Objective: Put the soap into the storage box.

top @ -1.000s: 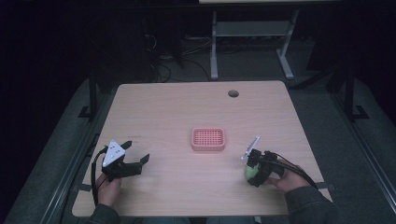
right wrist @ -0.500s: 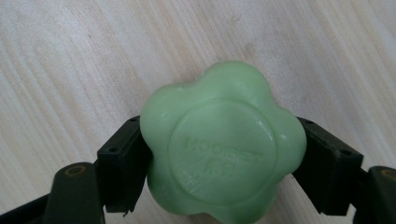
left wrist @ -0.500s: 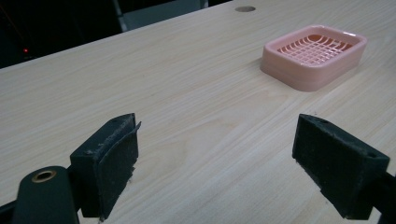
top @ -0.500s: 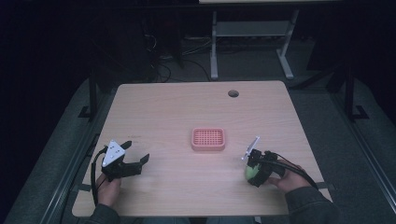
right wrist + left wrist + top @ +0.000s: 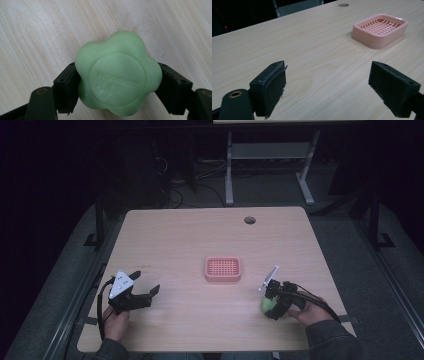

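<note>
Over wooden table [image 5: 190,235], right hand-held gripper [image 5: 117,82] clamps green soap [image 5: 117,73]; left hand-held gripper [image 5: 329,87] gapes wide.

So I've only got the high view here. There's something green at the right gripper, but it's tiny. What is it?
Observer: A pale green soap, flower-shaped, with the right gripper shut on its sides.
Operator: Any marking on it?
Observer: Embossed lettering in a round centre, too faint to read.
Operator: And the left gripper, is it holding anything?
Observer: No. The left gripper is open over bare table, and the pink dish ahead of it holds nothing.
</note>
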The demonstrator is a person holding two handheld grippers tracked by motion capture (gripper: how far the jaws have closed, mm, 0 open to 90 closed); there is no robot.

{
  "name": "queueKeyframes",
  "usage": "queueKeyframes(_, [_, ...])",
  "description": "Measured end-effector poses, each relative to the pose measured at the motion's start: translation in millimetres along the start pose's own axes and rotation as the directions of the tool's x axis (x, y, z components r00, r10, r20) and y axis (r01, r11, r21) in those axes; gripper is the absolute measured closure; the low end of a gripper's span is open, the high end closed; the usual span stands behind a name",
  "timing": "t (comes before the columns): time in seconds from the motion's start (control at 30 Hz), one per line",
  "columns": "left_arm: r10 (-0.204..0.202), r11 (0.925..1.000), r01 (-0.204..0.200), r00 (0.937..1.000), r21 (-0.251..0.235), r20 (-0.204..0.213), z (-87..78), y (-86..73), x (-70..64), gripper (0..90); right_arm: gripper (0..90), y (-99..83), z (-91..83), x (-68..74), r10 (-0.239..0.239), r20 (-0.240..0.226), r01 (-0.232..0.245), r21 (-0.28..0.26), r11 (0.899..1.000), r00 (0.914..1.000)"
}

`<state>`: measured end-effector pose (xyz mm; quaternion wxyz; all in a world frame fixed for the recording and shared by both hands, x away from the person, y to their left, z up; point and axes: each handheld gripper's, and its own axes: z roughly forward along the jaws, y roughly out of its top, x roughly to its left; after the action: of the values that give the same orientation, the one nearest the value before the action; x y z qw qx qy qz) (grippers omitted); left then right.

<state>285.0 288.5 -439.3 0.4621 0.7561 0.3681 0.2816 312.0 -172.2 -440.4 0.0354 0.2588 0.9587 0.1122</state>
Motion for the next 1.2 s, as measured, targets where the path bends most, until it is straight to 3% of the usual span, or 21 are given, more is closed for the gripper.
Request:
queueKeyframes(0.63, [0.006, 1.0, -0.007, 1.0, 0.005, 0.006, 1.7, 0.0, -1.4, 14.1, 26.3, -2.9, 5.2, -4.4, 0.035, -0.033, -0.036, -0.027, 0.999, 0.9989])
queueKeyframes(1.1, [0.007, 1.0, -0.007, 1.0, 0.0, 0.004, 0.7, 0.0, -0.3, 14.2, 26.5, -2.1, 4.9, -1.9, 0.027, -0.015, -0.027, -0.022, 0.999, 0.9995])
queueKeyframes(1.2, [0.005, 1.0, -0.005, 1.0, 0.003, 0.003, 0.5, -0.1, 0.2, 14.2, 26.6, -0.4, 3.8, 2.0, 0.0, 0.017, 0.0, -0.008, 1.0, 0.9999])
